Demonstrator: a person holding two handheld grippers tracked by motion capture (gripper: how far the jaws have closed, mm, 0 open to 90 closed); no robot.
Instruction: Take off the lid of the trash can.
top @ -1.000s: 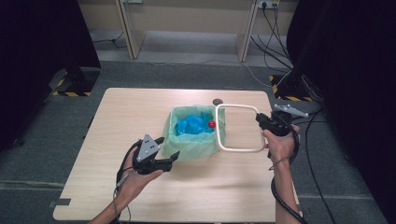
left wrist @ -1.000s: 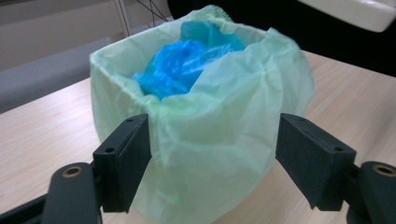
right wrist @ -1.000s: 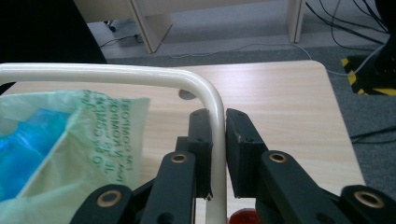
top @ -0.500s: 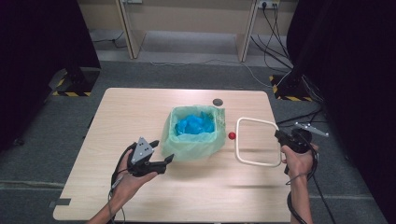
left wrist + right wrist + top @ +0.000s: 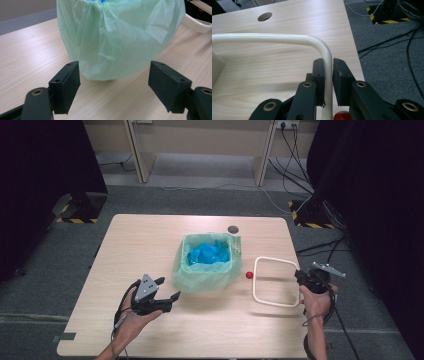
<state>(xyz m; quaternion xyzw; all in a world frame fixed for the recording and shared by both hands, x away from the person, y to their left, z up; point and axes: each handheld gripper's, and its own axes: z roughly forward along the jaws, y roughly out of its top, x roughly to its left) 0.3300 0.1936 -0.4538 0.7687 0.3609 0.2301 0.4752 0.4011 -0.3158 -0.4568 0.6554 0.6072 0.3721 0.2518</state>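
At the right of the high view, the right gripper [image 5: 304,279] has carried the cream frame [image 5: 274,281] away from the bin [image 5: 207,261] and down toward the table [image 5: 150,240]; a second ago that rectangular ring hung tilted over the bin's rim, and now it lies nearly flat, just above or on the wood, to the right of the bin at centre frame. The right gripper view shows the jaws clamped narrowly on one side bar of the cream frame [image 5: 327,65], pads pressing it from both sides, with the red ball [image 5: 342,116] at the bottom edge. That red ball [image 5: 248,275] sits between bin and frame in the high view (it looks attached to the frame, though this is hard to confirm). The bin, lined with a pale green bag [image 5: 117,37] and holding crumpled blue material [image 5: 207,254], now stands uncovered. At lower left, the left gripper [image 5: 167,290] has sunk a little and hovers with jaws spread wide, empty, facing the bag's bulging side. With the frame off, the liner seems free to be gathered or lifted, likely the left gripper's job.
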